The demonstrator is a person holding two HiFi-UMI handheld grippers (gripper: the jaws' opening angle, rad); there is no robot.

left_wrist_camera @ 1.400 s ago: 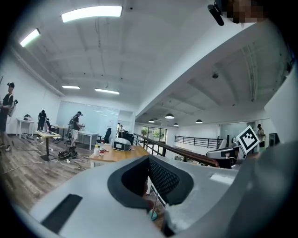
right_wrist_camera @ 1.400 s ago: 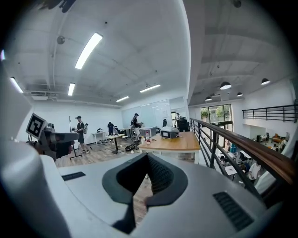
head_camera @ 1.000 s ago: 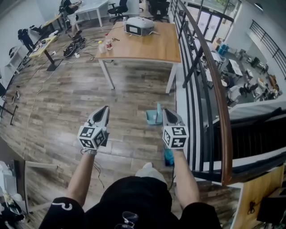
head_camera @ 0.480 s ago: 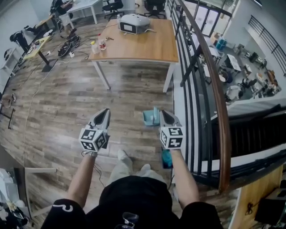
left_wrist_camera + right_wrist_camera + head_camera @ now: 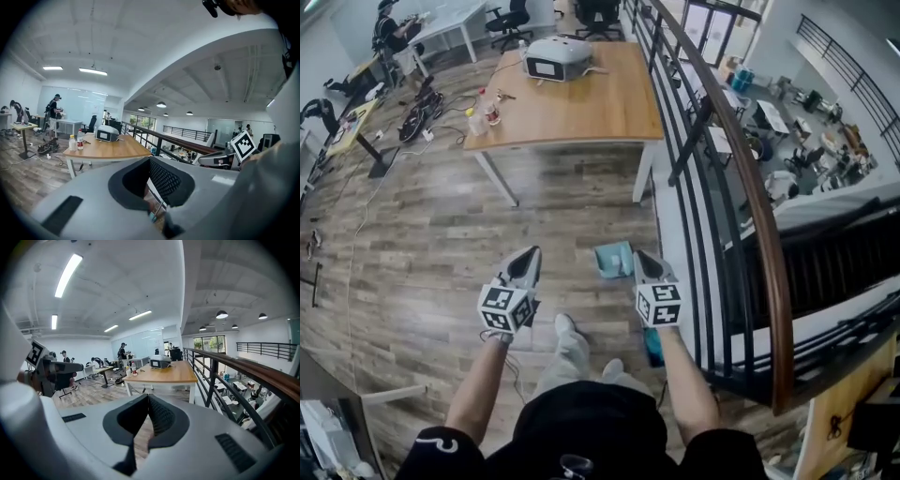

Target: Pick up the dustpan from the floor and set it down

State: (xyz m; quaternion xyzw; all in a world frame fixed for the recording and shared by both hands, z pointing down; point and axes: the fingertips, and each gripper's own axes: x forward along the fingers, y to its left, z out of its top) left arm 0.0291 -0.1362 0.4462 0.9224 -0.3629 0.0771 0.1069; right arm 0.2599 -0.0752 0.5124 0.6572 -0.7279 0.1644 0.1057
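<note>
A teal dustpan (image 5: pixel 612 260) lies on the wood floor beside the railing, in the head view just left of my right gripper's tip. My right gripper (image 5: pixel 640 256) hangs above the floor close to the pan's right edge, jaws together and empty; in the right gripper view its jaws (image 5: pixel 148 396) meet at the tip. My left gripper (image 5: pixel 530 252) floats further left, well apart from the pan. It is also shut with nothing in it, and its jaws (image 5: pixel 150 159) touch at the tip. Neither gripper touches the dustpan.
A black railing with a wooden handrail (image 5: pixel 741 178) runs along the right, with a drop beyond it. A wooden table (image 5: pixel 581 108) carrying a white device (image 5: pixel 558 58) stands ahead. A second teal object (image 5: pixel 652 345) lies under my right forearm. My foot (image 5: pixel 567 328) is between the grippers.
The person has stepped forward and both grippers have moved ahead and lower. The dustpan now lies nearer the right gripper's tip. Both grippers stay shut.
</note>
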